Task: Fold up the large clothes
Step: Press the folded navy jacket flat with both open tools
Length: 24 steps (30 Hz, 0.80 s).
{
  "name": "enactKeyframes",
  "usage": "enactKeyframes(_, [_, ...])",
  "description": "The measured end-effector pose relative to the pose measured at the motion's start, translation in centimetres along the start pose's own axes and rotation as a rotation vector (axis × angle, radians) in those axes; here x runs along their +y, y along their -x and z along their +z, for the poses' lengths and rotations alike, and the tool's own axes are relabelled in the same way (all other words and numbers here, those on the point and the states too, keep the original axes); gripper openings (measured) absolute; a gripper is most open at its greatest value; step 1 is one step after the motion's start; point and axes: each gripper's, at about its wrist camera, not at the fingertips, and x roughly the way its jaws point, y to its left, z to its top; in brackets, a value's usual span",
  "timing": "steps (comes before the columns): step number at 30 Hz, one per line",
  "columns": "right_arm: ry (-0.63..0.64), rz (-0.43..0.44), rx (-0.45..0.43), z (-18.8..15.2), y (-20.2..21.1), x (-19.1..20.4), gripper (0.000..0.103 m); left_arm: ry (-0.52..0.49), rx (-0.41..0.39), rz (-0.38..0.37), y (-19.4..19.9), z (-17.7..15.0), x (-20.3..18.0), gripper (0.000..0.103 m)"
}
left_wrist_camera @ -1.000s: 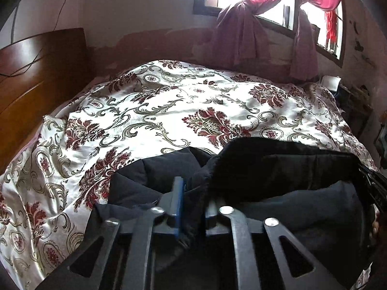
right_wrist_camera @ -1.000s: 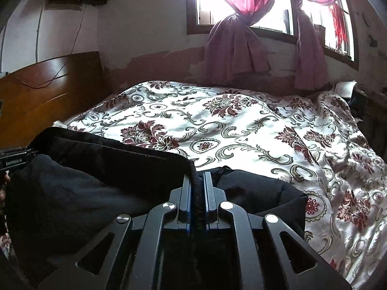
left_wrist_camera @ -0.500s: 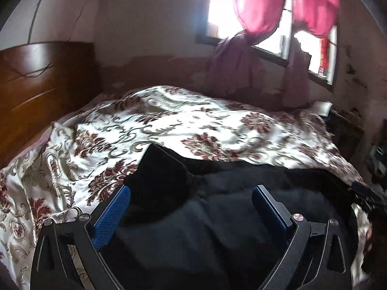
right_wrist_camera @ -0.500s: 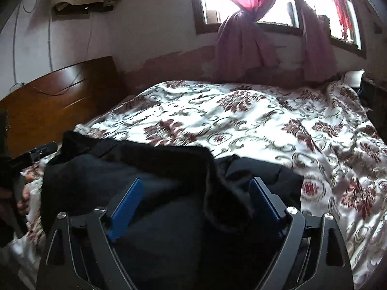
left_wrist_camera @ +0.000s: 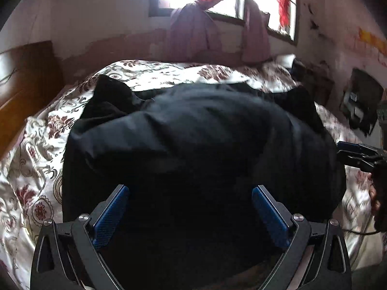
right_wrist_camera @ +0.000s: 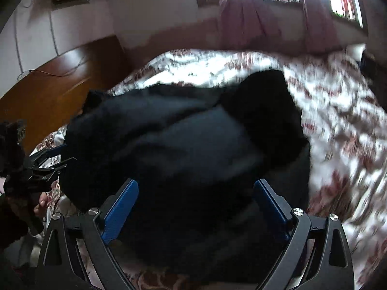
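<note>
Nearest, the left gripper (left_wrist_camera: 189,213) and right gripper (right_wrist_camera: 196,207) both hang with blue-padded jaws spread wide and empty, probably so the cloth can settle. Just beyond lies one bulky black fabric garment (left_wrist_camera: 193,140), heaped across the white, red-flowered satin bedspread (left_wrist_camera: 36,169). Farthest, two knotted pink curtains (left_wrist_camera: 193,31) frame the window.

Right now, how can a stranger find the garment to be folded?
Start at the bed with the floral bedspread under the window. The black garment lies bunched on its near part. It is the only plain dark thing on the patterned cloth.
</note>
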Motion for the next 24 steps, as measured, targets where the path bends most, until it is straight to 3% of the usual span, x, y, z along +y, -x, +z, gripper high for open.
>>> enactKeyframes(4, [-0.032,0.030,0.092,-1.3,-2.9,-0.4,0.094,-0.077,0.039,0.043,-1.3,-0.1,-1.0,0.102])
enactKeyframes(12, [0.045,0.011,0.082,1.4,-6.4,0.3,0.094,-0.022,0.064,-0.010,-3.9,2.6,0.7,0.103])
enactKeyframes(24, [0.075,-0.027,0.116,6.3,-10.2,0.4,0.100,-0.050,0.112,-0.073,-8.1,6.6,1.7,0.103])
